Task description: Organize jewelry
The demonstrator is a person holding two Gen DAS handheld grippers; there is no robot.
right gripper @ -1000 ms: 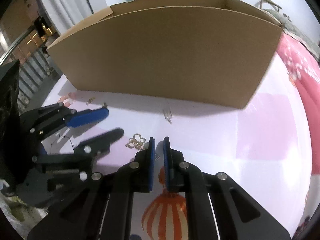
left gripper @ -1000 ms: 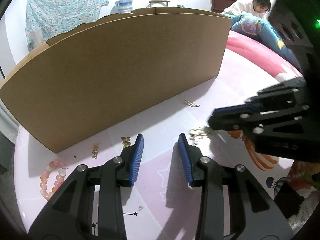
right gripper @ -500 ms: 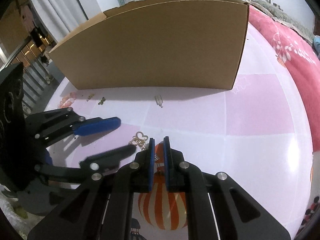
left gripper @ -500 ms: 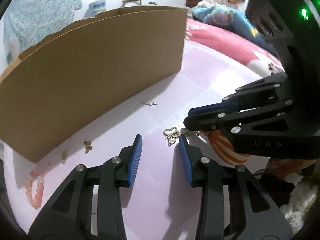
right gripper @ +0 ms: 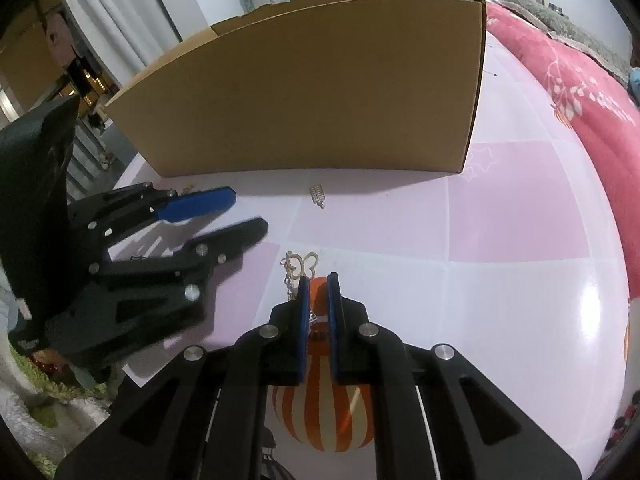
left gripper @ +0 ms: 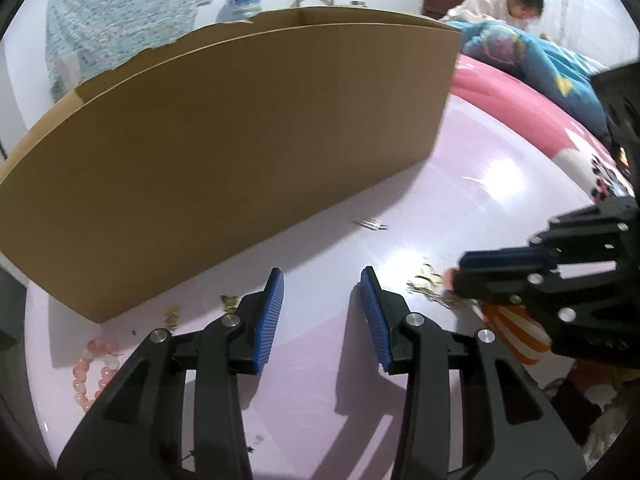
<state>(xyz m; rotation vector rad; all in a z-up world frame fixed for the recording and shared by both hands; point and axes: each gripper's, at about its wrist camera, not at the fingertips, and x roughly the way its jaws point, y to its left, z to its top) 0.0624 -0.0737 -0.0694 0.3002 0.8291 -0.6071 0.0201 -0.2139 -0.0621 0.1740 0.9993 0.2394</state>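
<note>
A gold butterfly chain [right gripper: 299, 266] lies on the pink table just beyond my right gripper [right gripper: 318, 280], whose pads stand a narrow gap apart with nothing visibly held. The chain also shows blurred in the left wrist view [left gripper: 426, 280] at the right gripper's tips [left gripper: 460, 274]. My left gripper [left gripper: 322, 280] is open and empty above the table. A small silver comb-like charm [right gripper: 318, 195] lies near the cardboard box [right gripper: 320, 92]. Two small gold earrings [left gripper: 229, 301] and a pink bead bracelet [left gripper: 94, 364] lie at the box's left corner.
The tall open cardboard box [left gripper: 224, 140] stands across the back of the table. An orange striped balloon print [right gripper: 320, 412] is on the tablecloth. A pink bedspread [right gripper: 568, 64] lies on the right. A person [left gripper: 508, 0] sits at the far back.
The left gripper has swung back left, away from the chain. The right gripper's pads have parted a little, and the chain now lies just ahead of them.
</note>
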